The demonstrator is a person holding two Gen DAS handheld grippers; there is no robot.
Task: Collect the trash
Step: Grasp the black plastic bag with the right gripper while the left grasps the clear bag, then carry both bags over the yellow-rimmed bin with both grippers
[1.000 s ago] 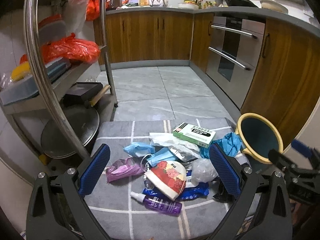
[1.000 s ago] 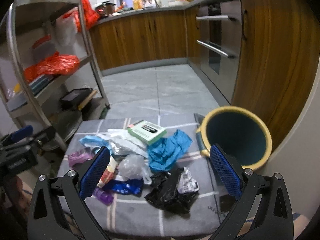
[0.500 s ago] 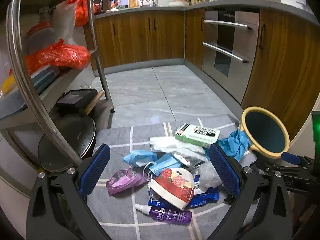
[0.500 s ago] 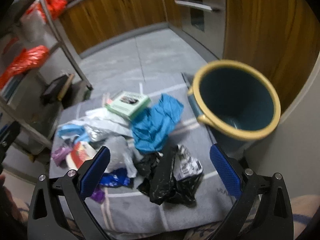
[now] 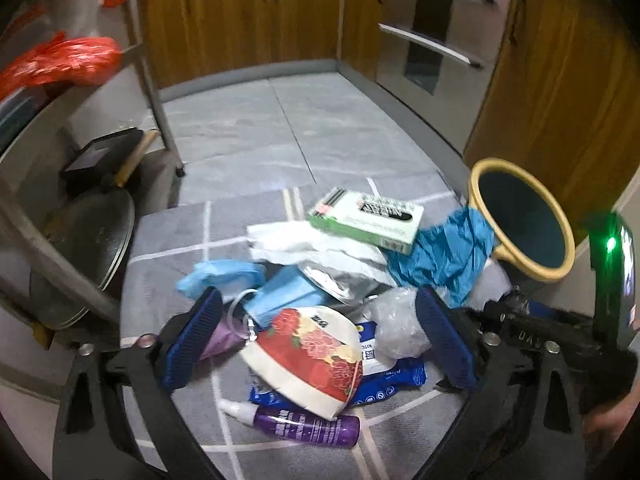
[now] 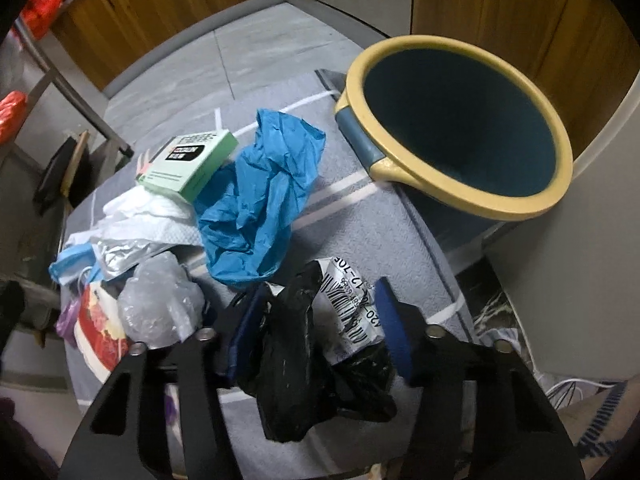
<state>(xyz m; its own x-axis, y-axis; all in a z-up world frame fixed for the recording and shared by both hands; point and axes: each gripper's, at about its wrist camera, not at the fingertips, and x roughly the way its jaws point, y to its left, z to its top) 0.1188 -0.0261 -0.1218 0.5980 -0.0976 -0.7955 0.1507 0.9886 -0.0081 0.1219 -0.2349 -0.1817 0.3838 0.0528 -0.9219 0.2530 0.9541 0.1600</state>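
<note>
Around the black bag [image 6: 304,344], right gripper [image 6: 320,332] now lowered, jaws narrowed.

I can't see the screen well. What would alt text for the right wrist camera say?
A handheld right gripper closes its blue-padded fingers around a crumpled black bag with a barcode label, on a grey mat strewn with trash. Beyond lie a blue glove, a green box and a yellow-rimmed bin.

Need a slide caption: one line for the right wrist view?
Right gripper jaws straddle a black bag beside the bin.
</note>
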